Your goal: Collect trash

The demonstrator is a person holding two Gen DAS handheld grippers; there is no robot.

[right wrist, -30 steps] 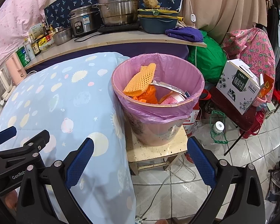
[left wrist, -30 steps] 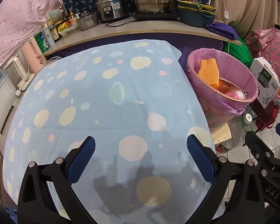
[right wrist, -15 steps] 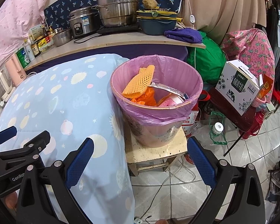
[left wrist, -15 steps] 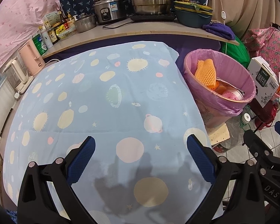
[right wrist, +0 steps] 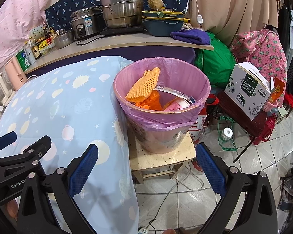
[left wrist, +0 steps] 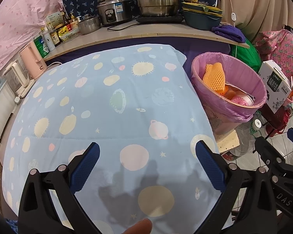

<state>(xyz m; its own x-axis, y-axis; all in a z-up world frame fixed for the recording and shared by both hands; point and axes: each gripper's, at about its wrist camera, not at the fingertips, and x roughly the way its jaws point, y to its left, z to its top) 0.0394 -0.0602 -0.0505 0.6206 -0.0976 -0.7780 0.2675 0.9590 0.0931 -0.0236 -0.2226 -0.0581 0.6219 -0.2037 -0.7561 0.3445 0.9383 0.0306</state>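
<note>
A bin lined with a pink bag [right wrist: 162, 119] stands on a low wooden stool [right wrist: 160, 159] beside the table. Inside lie orange foam netting [right wrist: 144, 85], an orange bag, a silver wrapper [right wrist: 173, 92] and a pink-white item. The same bin [left wrist: 230, 105] shows at the right of the left wrist view. My left gripper [left wrist: 147, 150] hovers open over the blue planet-print tablecloth [left wrist: 107, 101], nothing between its fingers. My right gripper [right wrist: 146, 152] is open and empty, low in front of the bin and stool. No loose trash shows on the cloth.
A counter [right wrist: 115, 42] behind holds a rice cooker [right wrist: 84, 25], steel pots, bowls, bottles and a purple cloth. Right of the bin sit a green bag [right wrist: 214, 62], a milk carton box [right wrist: 248, 91], a floral cover and a bottle on tiled floor [right wrist: 226, 134]. A fingertip [left wrist: 140, 227] shows at bottom.
Both grippers have drawn back slightly from the table and bin, staying open and empty. A fingertip has come into the bottom of the left wrist view.
</note>
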